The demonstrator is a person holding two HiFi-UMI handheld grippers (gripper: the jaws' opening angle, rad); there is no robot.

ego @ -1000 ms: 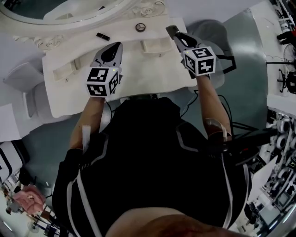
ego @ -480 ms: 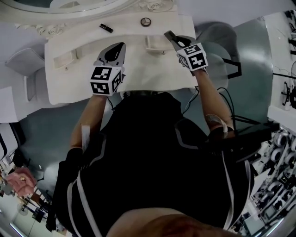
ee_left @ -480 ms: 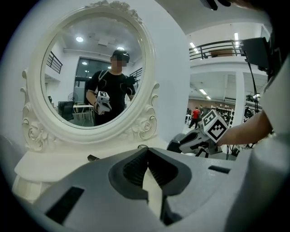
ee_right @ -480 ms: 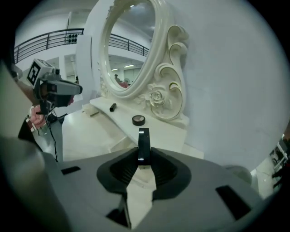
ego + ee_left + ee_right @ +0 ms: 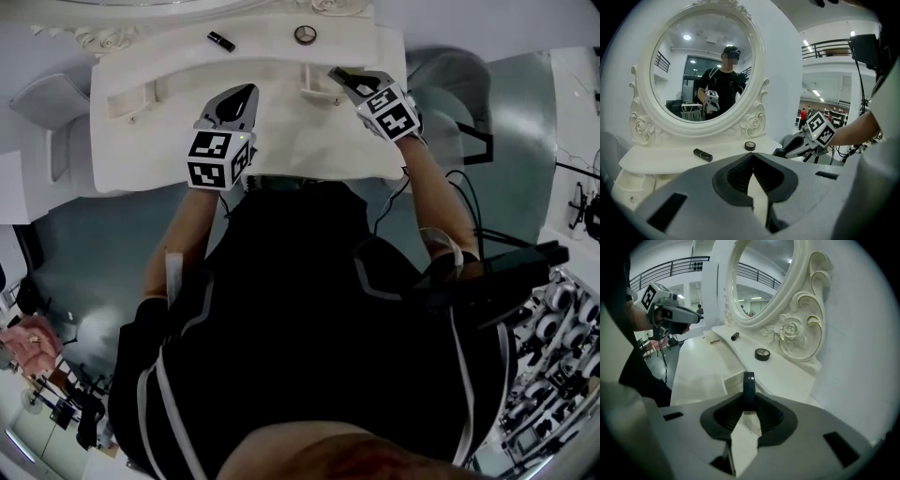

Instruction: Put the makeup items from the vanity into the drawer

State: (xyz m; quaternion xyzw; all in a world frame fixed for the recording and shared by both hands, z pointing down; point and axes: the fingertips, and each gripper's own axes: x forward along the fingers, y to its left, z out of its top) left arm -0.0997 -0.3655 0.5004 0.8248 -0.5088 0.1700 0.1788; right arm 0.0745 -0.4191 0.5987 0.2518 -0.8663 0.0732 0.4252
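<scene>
Now | step: right gripper (image 5: pixel 748 404) clamped on dark flat makeup item (image 5: pixel 748 383) near small open drawer (image 5: pixel 317 86) | left gripper (image 5: pixel 751 157) jaws together, empty | lipstick tube (image 5: pixel 221 41), round compact (image 5: pixel 305 35) lie at vanity (image 5: pixel 281 141) back edge | next: lower into drawer, release

The dark slim item (image 5: pixel 748 383) is seen edge-on between the fingers of the right gripper (image 5: pixel 749 399), its lower end buried by the pads (what it is cannot be told). Beyond those fingertips, the mirror (image 5: pixel 761 273) is cut off by the top edge. Ahead of the fingers of the left gripper (image 5: pixel 753 157), the small black tube (image 5: pixel 702 154) is shown too small to be identified.
</scene>
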